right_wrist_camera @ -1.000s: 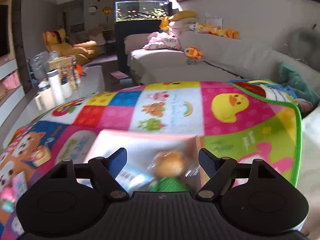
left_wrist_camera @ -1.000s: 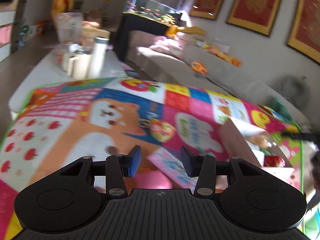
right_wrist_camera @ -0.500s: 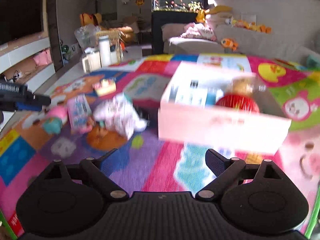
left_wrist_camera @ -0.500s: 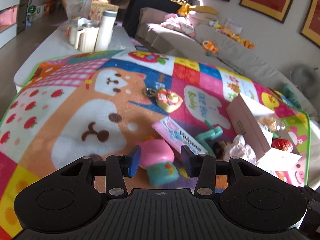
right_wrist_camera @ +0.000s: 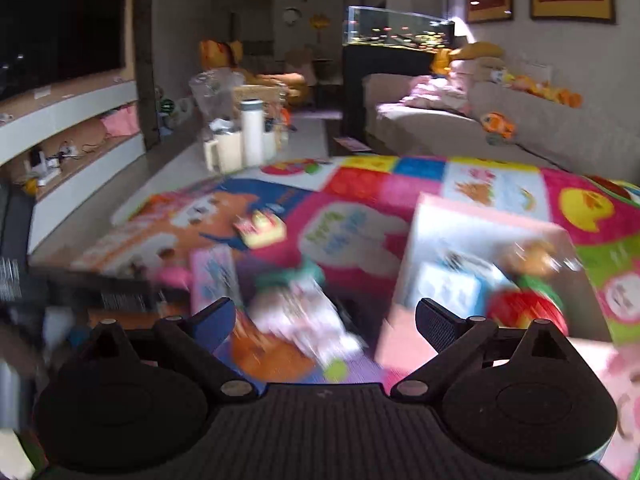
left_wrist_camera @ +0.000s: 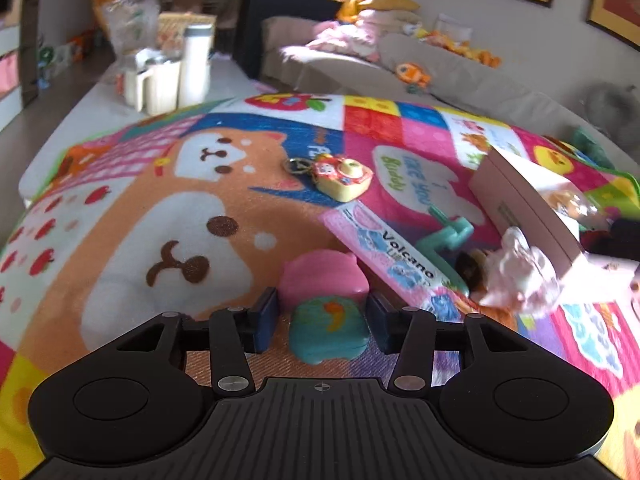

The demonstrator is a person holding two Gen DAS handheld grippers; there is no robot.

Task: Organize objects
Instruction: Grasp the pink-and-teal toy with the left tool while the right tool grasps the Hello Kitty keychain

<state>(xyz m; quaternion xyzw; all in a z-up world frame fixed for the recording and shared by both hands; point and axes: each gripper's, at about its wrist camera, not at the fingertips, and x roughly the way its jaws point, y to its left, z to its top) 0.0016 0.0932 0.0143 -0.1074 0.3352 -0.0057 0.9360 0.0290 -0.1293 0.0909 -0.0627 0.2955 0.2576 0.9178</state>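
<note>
Toy (left_wrist_camera: pixel 326 302), pink over teal, lies on the play mat (left_wrist_camera: pixel 120 240) between my left jaws (left_wrist_camera: pixel 322 316), opening, pads not touching. My right jaws (right_wrist_camera: pixel 326 320) spread wide, still opening, empty above crumpled wrapper (right_wrist_camera: pixel 304 316).

Pink-and-teal toy (left_wrist_camera: pixel 325 308) on mat, open pink box (left_wrist_camera: pixel 532 216) holding trinkets

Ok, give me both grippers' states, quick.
Left gripper: open and opening, its fingers either side of the pink and teal toy, not pressing it.
Right gripper: open and opening, holding nothing.
</note>
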